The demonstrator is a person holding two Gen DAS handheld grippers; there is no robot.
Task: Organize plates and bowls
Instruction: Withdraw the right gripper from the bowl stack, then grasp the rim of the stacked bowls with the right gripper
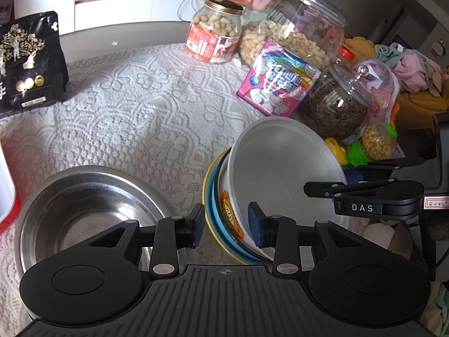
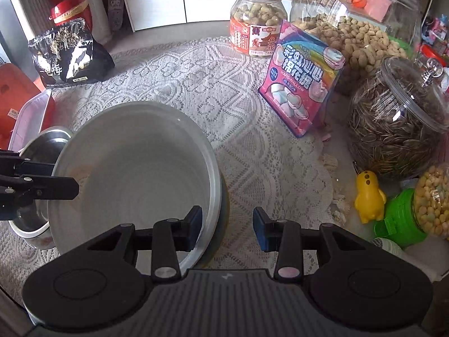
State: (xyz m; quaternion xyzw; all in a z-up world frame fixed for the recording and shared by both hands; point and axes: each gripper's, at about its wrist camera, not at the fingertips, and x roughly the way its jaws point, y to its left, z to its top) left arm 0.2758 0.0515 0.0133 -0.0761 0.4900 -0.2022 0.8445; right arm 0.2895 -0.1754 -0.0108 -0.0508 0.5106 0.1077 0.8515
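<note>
Your stack is nearly built: the white bowl (image 2: 134,174) sits tilted on the plates (image 1: 216,224), both grippers (image 1: 226,229) (image 2: 227,229) straddle its rim unclamped, the steel bowl (image 1: 84,213) waits beside.

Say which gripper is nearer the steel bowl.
Left. The left gripper sits just right of the steel bowl, over the stack's rim; the right gripper is across the white bowl.

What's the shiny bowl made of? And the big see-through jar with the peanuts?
The shiny bowl looks like stainless steel: silvery grey, with mirror-like reflections inside. The big jar is clear; whether glass or hard plastic, the look leaves open.
</note>
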